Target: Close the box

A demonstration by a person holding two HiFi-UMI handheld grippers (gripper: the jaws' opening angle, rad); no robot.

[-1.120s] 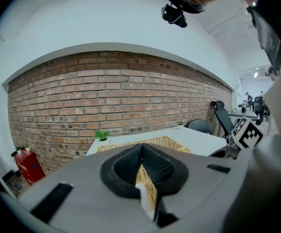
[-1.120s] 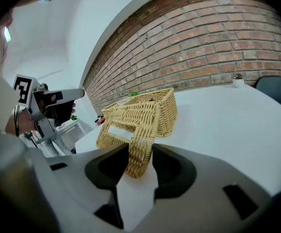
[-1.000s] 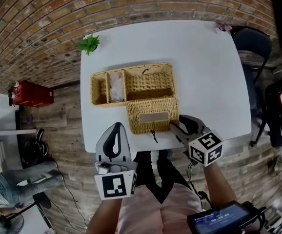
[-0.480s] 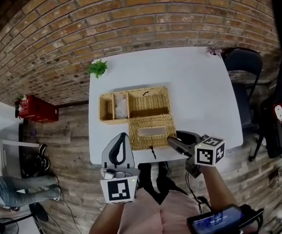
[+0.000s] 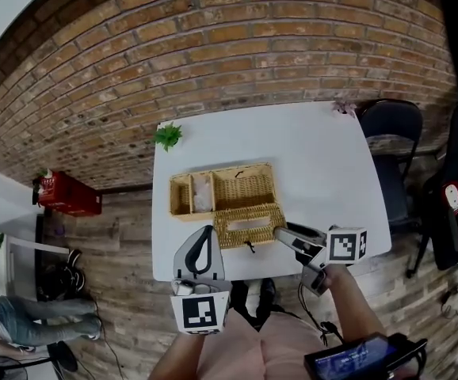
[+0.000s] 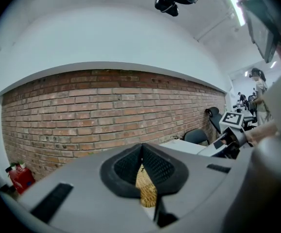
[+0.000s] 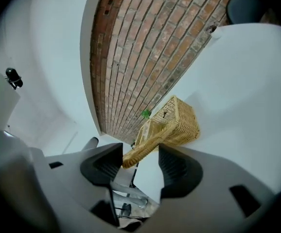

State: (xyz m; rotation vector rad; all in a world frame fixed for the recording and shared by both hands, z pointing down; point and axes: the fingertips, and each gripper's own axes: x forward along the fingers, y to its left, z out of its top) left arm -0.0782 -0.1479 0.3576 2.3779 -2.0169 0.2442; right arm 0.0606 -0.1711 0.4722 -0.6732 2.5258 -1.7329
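The wicker box (image 5: 245,184) stands open on the white table (image 5: 316,157), its lid (image 5: 249,226) folded toward me with a dark clasp at its near edge. My right gripper (image 5: 280,233) is at the lid's right near corner. In the right gripper view the lid's edge (image 7: 148,147) runs between the jaws of the right gripper (image 7: 139,155), which are opening; a gap shows beside the lid. My left gripper (image 5: 206,231) hovers shut and empty in front of the lid's left part; wicker shows past the pads of the left gripper (image 6: 142,149).
A small green plant (image 5: 167,136) sits at the table's far left corner. A black chair (image 5: 391,133) stands at the table's right side. A red crate (image 5: 66,196) is on the floor at left. White stuff (image 5: 201,192) lies in one box compartment.
The head view has pulled back, so the table and box look smaller. My right gripper's jaws have spread wider around the lid's corner. The left gripper stays shut.
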